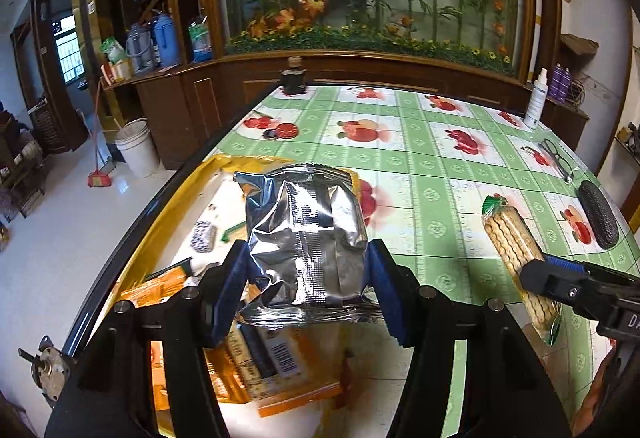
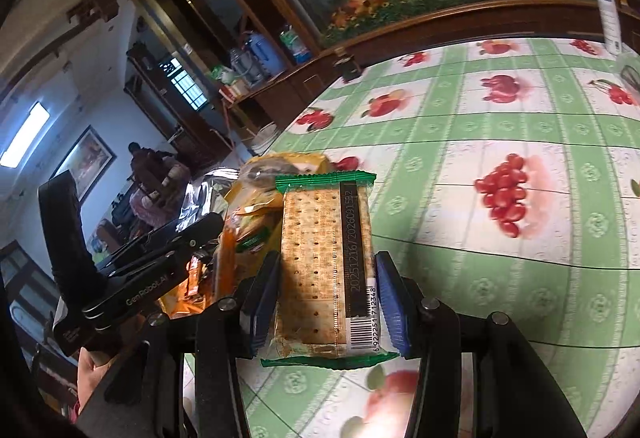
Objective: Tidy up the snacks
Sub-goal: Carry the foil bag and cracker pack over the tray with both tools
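Over the yellow tray (image 1: 132, 270) at the tabletop's (image 1: 440, 174) left edge, the left gripper (image 1: 308, 270) pinches a silver foil bag (image 1: 306, 230) by its sides, one blue pad pressed into each flank. The bag hangs between the fingers, above snacks already in the tray: orange packets (image 1: 160, 288), a small dark-patterned packet (image 1: 203, 236) and a barcoded pack (image 1: 280, 358) lower down. Judging by that, the sorting is well under way, with this bag about to join the pile. To the right, the cracker pack (image 1: 516, 258) shows with the right gripper's dark body clamped across its lower part. Glasses (image 1: 556, 158) and a dark case (image 1: 599, 214) lie near the far right edge and look like no part of the job.

From the right wrist view, the right gripper (image 2: 326, 304) is closed on the cracker pack (image 2: 320, 270), pads touching both long sides, green crimped ends sticking out front and back. The pack is held clear of the tabletop (image 2: 520, 278) and points toward the tray's snack heap (image 2: 256, 214), just ahead and to the left. The left gripper's (image 2: 132, 278) body is beside it; its fingertips are hidden here. The heap is blurred, so I cannot count what it holds. Two packs are in hand and not yet set down; I see no other loose snacks on the cloth.
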`<state>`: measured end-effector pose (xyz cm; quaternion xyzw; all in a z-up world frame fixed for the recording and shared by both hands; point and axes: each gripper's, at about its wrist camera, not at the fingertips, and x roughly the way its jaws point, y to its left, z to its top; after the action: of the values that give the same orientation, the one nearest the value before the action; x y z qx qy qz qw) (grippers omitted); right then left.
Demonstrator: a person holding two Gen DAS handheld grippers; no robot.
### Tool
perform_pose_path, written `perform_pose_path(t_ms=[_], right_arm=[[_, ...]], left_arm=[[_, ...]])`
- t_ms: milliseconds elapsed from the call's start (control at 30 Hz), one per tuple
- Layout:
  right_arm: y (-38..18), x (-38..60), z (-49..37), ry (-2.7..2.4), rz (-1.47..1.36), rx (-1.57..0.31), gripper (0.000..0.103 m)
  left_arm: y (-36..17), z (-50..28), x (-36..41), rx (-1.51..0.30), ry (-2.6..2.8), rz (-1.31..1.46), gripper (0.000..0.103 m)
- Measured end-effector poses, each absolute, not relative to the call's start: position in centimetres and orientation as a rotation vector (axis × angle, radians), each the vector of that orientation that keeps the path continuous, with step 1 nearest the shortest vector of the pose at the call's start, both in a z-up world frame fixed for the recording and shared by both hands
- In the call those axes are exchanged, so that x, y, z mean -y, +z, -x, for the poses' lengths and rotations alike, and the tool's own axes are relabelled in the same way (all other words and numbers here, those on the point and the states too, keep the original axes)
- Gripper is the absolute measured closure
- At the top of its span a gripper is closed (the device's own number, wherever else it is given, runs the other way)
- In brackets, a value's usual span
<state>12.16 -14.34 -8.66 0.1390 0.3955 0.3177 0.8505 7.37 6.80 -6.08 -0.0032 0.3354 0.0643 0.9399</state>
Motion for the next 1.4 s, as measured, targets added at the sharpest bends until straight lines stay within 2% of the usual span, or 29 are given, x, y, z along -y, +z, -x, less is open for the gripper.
perform_pose_path(t_ms=[733, 1400], right_arm=[[-8.2, 7.4, -10.8, 0.795, -0.266, -0.835, 0.055], [-8.0, 4.2, -12.3, 0.832, -0.246, -0.831, 0.055]], left_arm=[[-6.5, -5.5, -12.0, -0.686, 0.214, 0.062, 0.044], [-7.5, -6.4, -13.7, -0.718, 0.240, 0.059, 0.044]])
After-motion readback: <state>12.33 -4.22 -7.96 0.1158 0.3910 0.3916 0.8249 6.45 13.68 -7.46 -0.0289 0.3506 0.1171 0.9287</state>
